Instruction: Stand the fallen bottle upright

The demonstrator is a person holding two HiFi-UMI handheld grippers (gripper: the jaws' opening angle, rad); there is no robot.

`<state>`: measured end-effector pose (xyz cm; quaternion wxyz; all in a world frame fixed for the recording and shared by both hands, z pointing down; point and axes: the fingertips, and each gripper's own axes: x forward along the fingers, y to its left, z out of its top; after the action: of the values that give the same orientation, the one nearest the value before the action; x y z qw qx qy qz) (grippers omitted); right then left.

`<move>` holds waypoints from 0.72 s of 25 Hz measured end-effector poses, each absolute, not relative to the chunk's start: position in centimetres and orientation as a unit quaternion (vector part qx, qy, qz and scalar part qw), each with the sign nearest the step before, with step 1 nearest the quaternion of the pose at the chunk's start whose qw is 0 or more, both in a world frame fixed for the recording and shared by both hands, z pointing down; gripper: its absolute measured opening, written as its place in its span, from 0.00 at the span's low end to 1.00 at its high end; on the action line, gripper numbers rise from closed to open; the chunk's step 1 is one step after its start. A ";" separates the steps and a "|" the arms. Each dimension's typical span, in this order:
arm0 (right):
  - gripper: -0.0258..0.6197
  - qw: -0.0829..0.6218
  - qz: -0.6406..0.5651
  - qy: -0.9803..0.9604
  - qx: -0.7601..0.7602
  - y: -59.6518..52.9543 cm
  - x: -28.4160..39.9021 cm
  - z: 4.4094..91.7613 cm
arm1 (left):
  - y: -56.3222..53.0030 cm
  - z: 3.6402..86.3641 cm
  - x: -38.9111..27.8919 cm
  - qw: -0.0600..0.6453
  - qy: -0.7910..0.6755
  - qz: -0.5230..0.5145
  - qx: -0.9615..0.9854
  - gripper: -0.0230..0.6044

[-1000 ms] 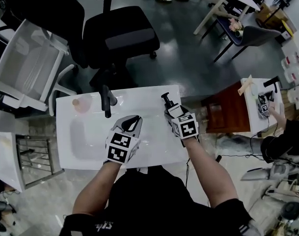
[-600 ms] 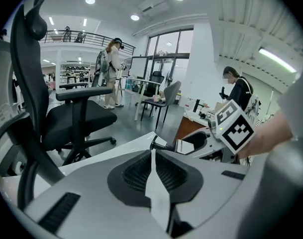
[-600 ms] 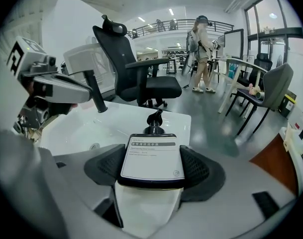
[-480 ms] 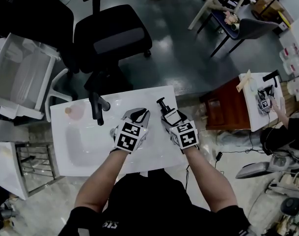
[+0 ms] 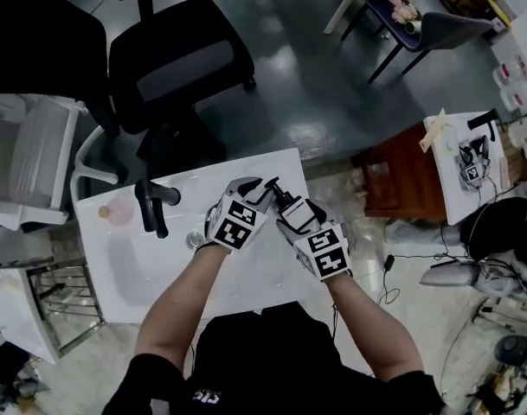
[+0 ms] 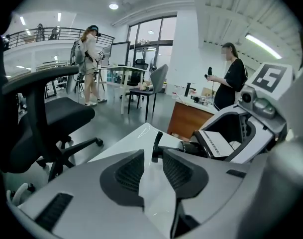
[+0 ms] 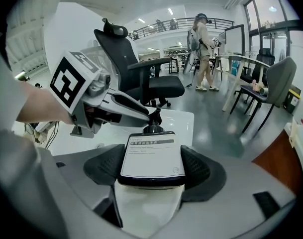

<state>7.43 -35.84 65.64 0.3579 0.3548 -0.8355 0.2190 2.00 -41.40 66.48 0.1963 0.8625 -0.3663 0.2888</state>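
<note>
Now the bottle [image 7: 151, 153] sits squarely between the pads [image 7: 200, 169] of the right gripper [image 5: 289, 216], which press on its two sides — label facing up, pump [image 7: 152, 117] pointing away along the jaws. In the head view it hangs tilted over the white counter [image 5: 246, 279], well to the right of the black faucet [image 5: 151, 206]; whether its base touches the counter cannot be told. The left gripper [image 5: 251, 188] is on the faucet's side of the bottle. Its jaws have just been opening and stand slightly apart, with only bare counter in the gap — the pump lies right at their tips, just beyond the pads.
</note>
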 end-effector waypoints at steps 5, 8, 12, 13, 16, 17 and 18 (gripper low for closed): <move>0.60 0.352 0.229 -0.834 0.358 -35.6 7.8 65.5 | -41.9 67.0 2.8 0.192 -0.355 0.294 0.866 0.23; 0.60 0.354 0.225 -0.836 0.355 -35.2 8.0 65.3 | -41.9 67.1 3.2 0.188 -0.351 0.303 0.866 0.12; 0.59 0.356 0.222 -0.838 0.350 -35.2 8.1 65.2 | -42.0 67.2 3.4 0.187 -0.349 0.300 0.868 0.11; 0.59 0.357 0.221 -0.838 0.350 -35.1 8.2 65.2 | -42.0 67.1 3.5 0.185 -0.348 0.298 0.870 0.11; 0.59 0.356 0.219 -0.838 0.351 -34.9 8.2 65.1 | -41.9 66.6 3.5 0.184 -0.344 0.300 0.870 0.11; 0.59 0.355 0.220 -0.838 0.352 -34.8 8.2 65.1 | -41.8 66.3 3.5 0.184 -0.343 0.301 0.871 0.11; 0.59 0.354 0.220 -0.838 0.353 -34.7 8.3 65.0 | -41.8 65.9 3.6 0.181 -0.343 0.301 0.871 0.11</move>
<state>8.30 -34.73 64.99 0.3537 0.3526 -0.8379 0.2201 3.55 -41.79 65.91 0.1806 0.8713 -0.3430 0.3009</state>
